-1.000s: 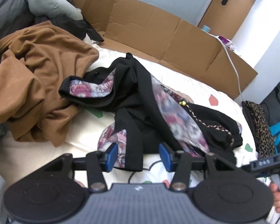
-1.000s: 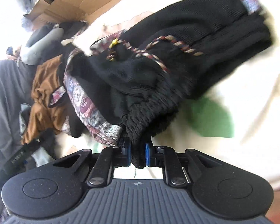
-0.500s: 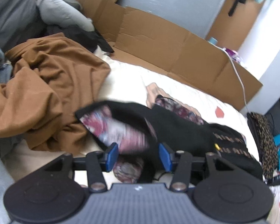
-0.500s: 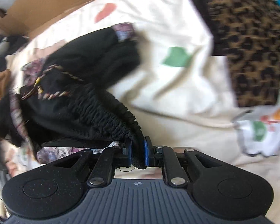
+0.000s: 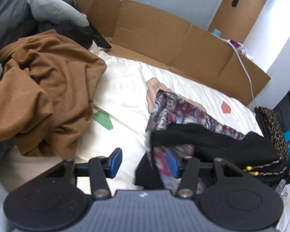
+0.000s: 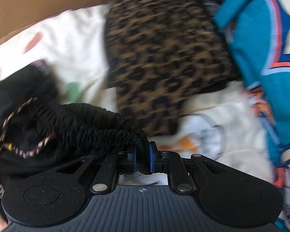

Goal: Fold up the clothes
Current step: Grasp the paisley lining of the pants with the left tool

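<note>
My right fingers (image 6: 150,159) are pinched tight on the gathered elastic waistband of the black garment (image 6: 83,123), the ribbed band bunched between the two blue pads of the right gripper (image 6: 142,159) and trailing off to the left of that view, where its braided drawstring (image 6: 19,135) with yellow beads loops across the dark cloth. On the other side, my left gripper (image 5: 144,163) stands with its jaws apart, and they have just been opening wider; a fold of the garment's floral lining (image 5: 176,116) and a black flap hang down in front of the right-hand pad, but the left pad is clear of any cloth, so nothing is pinched there. From the left wrist camera I see the black garment (image 5: 218,145) lying bunched at the right of the cream bedsheet (image 5: 125,92), its drawstring end near the sheet's right edge. A rumpled brown garment (image 5: 42,89) sits heaped well apart on the left of the sheet. Flattened cardboard (image 5: 164,34) lines the far edge of the bed, with a white cable (image 5: 247,73) running down over it. Beyond my right gripper a leopard-print piece (image 6: 164,48) lies flat on the sheet, and a teal printed cloth (image 6: 264,38) lies just beside it on the right; that view is smeared with blur.
</note>
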A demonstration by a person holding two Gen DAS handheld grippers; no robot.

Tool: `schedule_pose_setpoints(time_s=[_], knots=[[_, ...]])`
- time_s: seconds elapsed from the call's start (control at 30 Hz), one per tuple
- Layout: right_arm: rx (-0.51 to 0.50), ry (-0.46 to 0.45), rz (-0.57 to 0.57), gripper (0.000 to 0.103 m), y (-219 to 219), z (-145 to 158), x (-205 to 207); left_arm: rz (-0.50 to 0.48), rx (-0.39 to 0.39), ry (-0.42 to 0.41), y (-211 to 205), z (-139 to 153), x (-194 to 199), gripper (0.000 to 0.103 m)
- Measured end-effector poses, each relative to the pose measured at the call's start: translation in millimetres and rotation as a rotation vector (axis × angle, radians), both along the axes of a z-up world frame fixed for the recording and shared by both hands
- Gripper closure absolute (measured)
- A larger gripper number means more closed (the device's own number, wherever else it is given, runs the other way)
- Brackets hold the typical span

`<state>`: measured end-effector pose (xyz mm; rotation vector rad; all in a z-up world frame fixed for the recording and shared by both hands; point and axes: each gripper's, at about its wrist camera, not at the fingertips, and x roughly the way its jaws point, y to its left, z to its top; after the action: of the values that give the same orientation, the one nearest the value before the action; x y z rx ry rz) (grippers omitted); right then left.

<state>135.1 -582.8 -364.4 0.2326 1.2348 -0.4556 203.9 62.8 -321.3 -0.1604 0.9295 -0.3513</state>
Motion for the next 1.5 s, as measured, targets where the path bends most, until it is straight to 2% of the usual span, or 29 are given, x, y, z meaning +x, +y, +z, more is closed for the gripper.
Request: schedule_pose_setpoints(time_s=[0.1,0.2,0.23,0.27,0.3,0.33,0.37,0.5,0.7,0.83,0.9,0.93,0.97,1.0,1.03,1.07,1.13,1.27,1.5], knots=[[0.012,-0.029,-0.039,0.09,-14.4,0.1,-7.3,-0.036,0.008,-0.001,-11.5,-5.2,5.7,0.041],[0.088,-0.068,-0.093,0.085,-21.2,1.6,-18.0,-0.06,0.011,-0.001,-23.2,-11.4,14.6,0.036],[0.102,-0.075,-0.109,0.081,-22.3,2.7,-21.1,-0.067,0.009,0.001,-26.6,-14.0,18.0,0.036],[0.113,-0.087,-0.124,0.068,-23.0,4.1,-24.2,-0.074,0.011,0.004,-30.5,-17.0,21.1,0.036],[0.121,-0.101,-0.134,0.062,-23.0,4.3,-26.7,-0.082,0.018,0.009,-34.4,-20.1,24.6,0.036],[0.133,-0.114,-0.143,0.052,-22.8,4.4,-30.0,-0.088,0.022,0.014,-38.3,-23.4,28.2,0.035],[0.148,-0.126,-0.151,0.05,-22.7,4.8,-33.7,-0.092,0.023,0.018,-41.8,-26.6,31.7,0.035],[0.221,-0.157,-0.198,0.044,-21.6,0.9,-49.7,-0.114,0.035,0.04,-55.9,-42.0,46.9,0.033],[0.375,-0.172,-0.279,0.044,-15.1,-29.0,-64.3,-0.149,0.073,0.073,-75.2,-70.2,66.5,0.03],[0.425,-0.215,-0.315,0.043,-11.7,-42.1,-64.2,-0.141,0.053,0.107,-80.1,-80.3,70.5,0.031],[0.431,-0.233,-0.322,0.044,-10.4,-47.3,-60.9,-0.146,0.032,0.118,-81.3,-81.9,69.8,0.036],[0.433,-0.239,-0.324,0.046,-9.8,-49.0,-59.2,-0.15,0.02,0.128,-81.9,-82.8,69.5,0.046],[0.439,-0.252,-0.317,0.057,-8.3,-49.9,-57.0,-0.152,0.012,0.137,-82.4,-83.7,69.6,0.053],[0.442,-0.259,-0.3,0.064,-6.5,-49.8,-54.2,-0.156,0.002,0.151,-82.8,-84.4,70.1,0.073],[0.431,-0.255,-0.277,0.076,-3.5,-48.4,-51.0,-0.165,-0.015,0.17,-83.0,-84.9,70.5,0.094],[0.415,-0.247,-0.253,0.085,-0.1,-46.7,-47.8,-0.169,-0.013,0.164,-82.0,-82.4,68.4,0.094],[0.406,-0.253,-0.224,0.09,3.6,-42.7,-45.5,-0.174,-0.002,0.144,-79.6,-76.3,63.3,0.095],[0.417,-0.274,-0.206,0.093,3.3,-37.7,-44.0,-0.157,0.003,0.097,-62.0,-57.5,48.2,0.095],[0.451,-0.286,-0.141,0.093,14.5,-35.2,-34.7,-0.121,0.066,0.067,-30.5,-36.7,16.2,0.095]])
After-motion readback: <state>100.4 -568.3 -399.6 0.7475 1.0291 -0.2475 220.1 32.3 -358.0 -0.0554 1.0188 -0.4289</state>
